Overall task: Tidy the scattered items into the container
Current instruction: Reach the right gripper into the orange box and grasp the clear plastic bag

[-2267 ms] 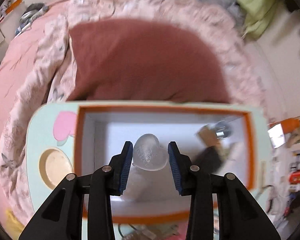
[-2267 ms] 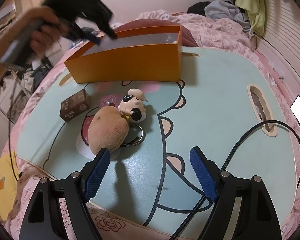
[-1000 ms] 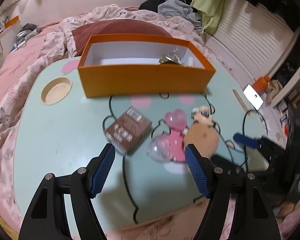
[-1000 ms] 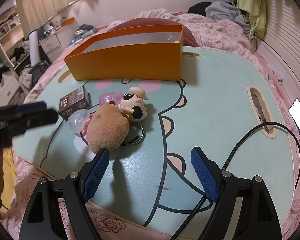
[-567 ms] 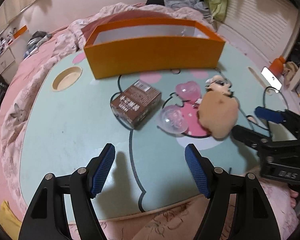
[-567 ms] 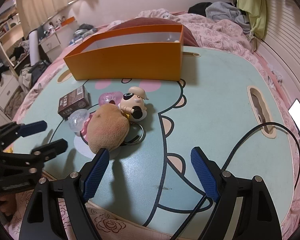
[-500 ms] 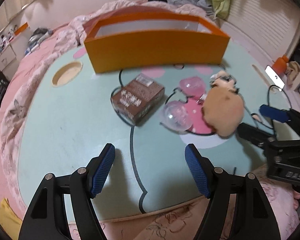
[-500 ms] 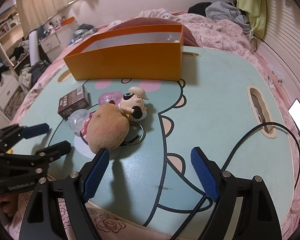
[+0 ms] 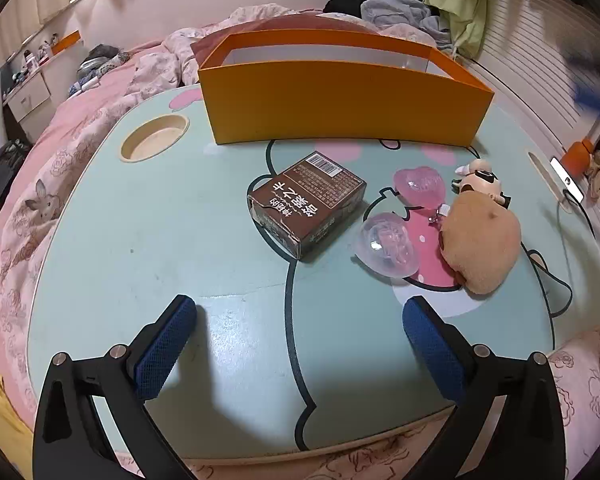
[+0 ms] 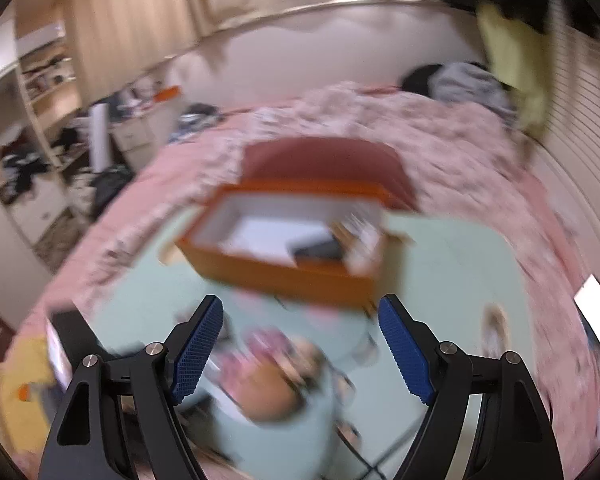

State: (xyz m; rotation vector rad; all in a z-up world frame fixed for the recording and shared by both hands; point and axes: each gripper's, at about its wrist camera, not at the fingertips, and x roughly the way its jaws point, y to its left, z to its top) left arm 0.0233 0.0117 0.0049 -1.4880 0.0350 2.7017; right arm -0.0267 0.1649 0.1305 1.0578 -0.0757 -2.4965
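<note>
Mint cartoon table [image 9: 148, 240]: glossy brown barcoded carton [image 9: 307, 208] beyond widening, empty left tongs [image 9: 300, 344]; right tongs [image 10: 300, 348] narrowing, empty.

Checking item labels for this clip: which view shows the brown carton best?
The left wrist view: the brown carton lies sharp and unobstructed on the table, printed top and barcode visible, in front of the orange box. The right wrist view is motion-blurred; the carton cannot be made out there.

left gripper [image 9: 300, 334]: fingers opening wider | right gripper [image 10: 300, 346]: lifted, view now blurred
</note>
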